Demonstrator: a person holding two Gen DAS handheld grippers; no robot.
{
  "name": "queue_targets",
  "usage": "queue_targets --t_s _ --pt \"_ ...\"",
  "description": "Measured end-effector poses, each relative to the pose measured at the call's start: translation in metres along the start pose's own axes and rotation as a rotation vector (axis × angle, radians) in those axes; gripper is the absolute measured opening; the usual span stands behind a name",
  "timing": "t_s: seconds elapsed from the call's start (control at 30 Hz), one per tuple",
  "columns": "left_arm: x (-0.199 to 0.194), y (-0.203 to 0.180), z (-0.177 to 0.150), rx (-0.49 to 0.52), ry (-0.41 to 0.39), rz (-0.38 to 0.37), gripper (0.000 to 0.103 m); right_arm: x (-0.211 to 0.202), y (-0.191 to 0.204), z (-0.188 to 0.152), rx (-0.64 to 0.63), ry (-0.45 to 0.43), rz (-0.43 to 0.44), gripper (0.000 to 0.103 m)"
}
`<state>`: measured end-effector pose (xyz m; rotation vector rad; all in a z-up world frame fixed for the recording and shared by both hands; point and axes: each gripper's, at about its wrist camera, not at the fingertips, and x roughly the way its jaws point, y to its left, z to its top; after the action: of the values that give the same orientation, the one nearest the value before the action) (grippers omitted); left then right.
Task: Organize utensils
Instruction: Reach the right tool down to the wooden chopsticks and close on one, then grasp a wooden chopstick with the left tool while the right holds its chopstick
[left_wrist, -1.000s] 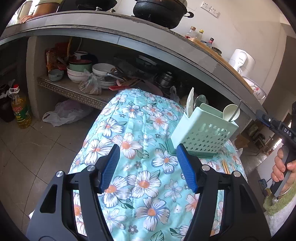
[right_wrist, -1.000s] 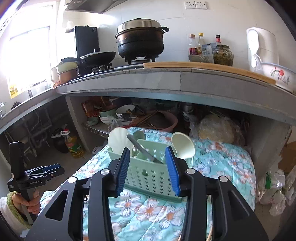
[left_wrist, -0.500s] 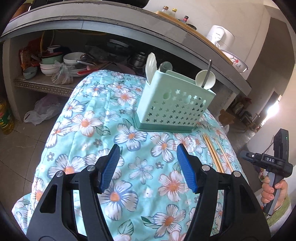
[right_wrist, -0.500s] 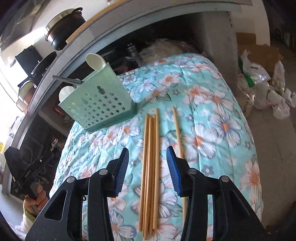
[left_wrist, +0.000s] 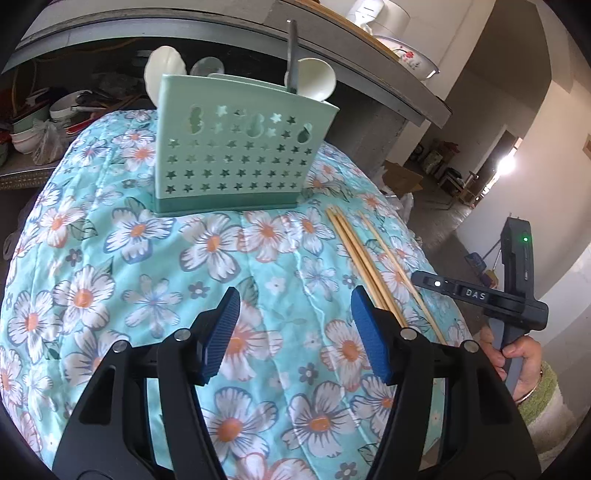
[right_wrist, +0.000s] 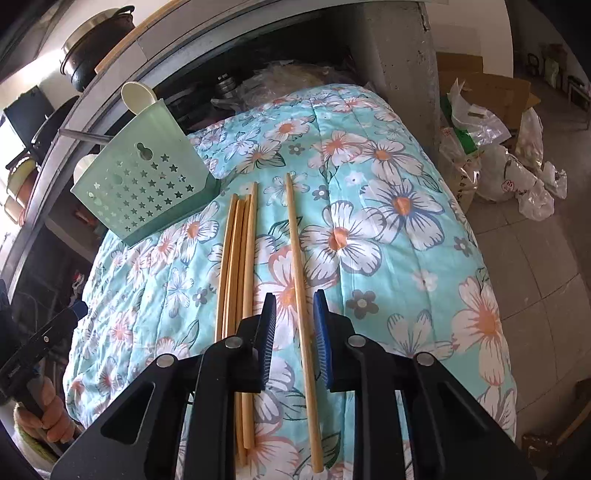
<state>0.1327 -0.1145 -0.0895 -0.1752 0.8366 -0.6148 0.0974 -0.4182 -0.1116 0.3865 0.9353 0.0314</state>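
The right gripper (right_wrist: 294, 332) is held low over the floral quilt (right_wrist: 388, 229) with its blue pads narrowed but not pressed together, and the single chopstick (right_wrist: 300, 295) is seen running between them; whether the pads already touch the wood cannot be told, so nothing is judged to be pinched yet. Just to the left of that stick a bundle of chopsticks (right_wrist: 236, 266) is laid side by side, its far tips pointed toward the mint-green utensil holder (right_wrist: 144, 184), which is stood on the quilt near those tips with spoons and a dark handle already risen from its compartments. The left gripper (left_wrist: 295, 332) is kept spread wide and empty above the quilt, faced toward the holder (left_wrist: 236, 158), with the chopsticks (left_wrist: 365, 258) lying just beside its right finger. The step in hand is judged to be the pick-up of the lone chopstick. For the next move, the pads would need to be closed squarely on the thin stick and the stick lifted level, then tipped upright over a free compartment of the holder.
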Motion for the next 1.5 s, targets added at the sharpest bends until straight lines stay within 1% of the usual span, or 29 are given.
queue_targets --t_s 0.07,0.13,0.27,0.37,0.5,0.53,0.6,0.7,0.83,1.13,1.37,1.43,1.5 --pt "0.006 -0.009 0.0 0.011 0.017 -0.022 0.058 0.004 0.0 0.0 -0.01 0.007 0.003 0.017" --pt "0.012 -0.015 0.001 0.015 0.036 -0.042 0.052 0.009 -0.001 -0.002 -0.019 0.018 -0.005 0.015" --pt "0.026 -0.028 0.004 0.028 0.076 -0.081 0.047 0.013 -0.006 -0.005 -0.008 0.026 0.001 0.008" --pt "0.044 -0.037 0.008 0.033 0.12 -0.12 0.042 0.014 -0.011 -0.005 0.008 0.025 0.023 0.007" --pt "0.07 -0.043 0.013 0.002 0.191 -0.179 0.034 0.015 -0.015 -0.005 0.022 0.023 0.045 0.007" --pt "0.077 -0.044 0.013 -0.008 0.207 -0.192 0.031 0.015 -0.015 -0.005 0.026 0.024 0.05 0.007" --pt "0.091 -0.044 0.014 -0.039 0.237 -0.217 0.03 0.016 -0.017 -0.006 0.037 0.026 0.061 0.007" --pt "0.11 -0.039 0.013 -0.123 0.285 -0.265 0.029 0.017 -0.019 -0.006 0.047 0.029 0.074 0.007" --pt "0.127 -0.034 0.014 -0.212 0.321 -0.317 0.028 0.018 -0.021 -0.006 0.053 0.031 0.088 0.007" --pt "0.149 -0.023 0.009 -0.332 0.373 -0.346 0.018 0.02 -0.024 -0.007 0.067 0.034 0.11 0.007" --pt "0.156 -0.017 0.005 -0.378 0.381 -0.357 0.013 0.02 -0.025 -0.007 0.071 0.034 0.115 0.007" --pt "0.157 -0.014 0.004 -0.391 0.382 -0.359 0.008 0.02 -0.025 -0.006 0.073 0.035 0.116 0.007" --pt "0.155 -0.01 0.003 -0.406 0.382 -0.369 0.006 0.02 -0.025 -0.007 0.071 0.035 0.115 0.007"
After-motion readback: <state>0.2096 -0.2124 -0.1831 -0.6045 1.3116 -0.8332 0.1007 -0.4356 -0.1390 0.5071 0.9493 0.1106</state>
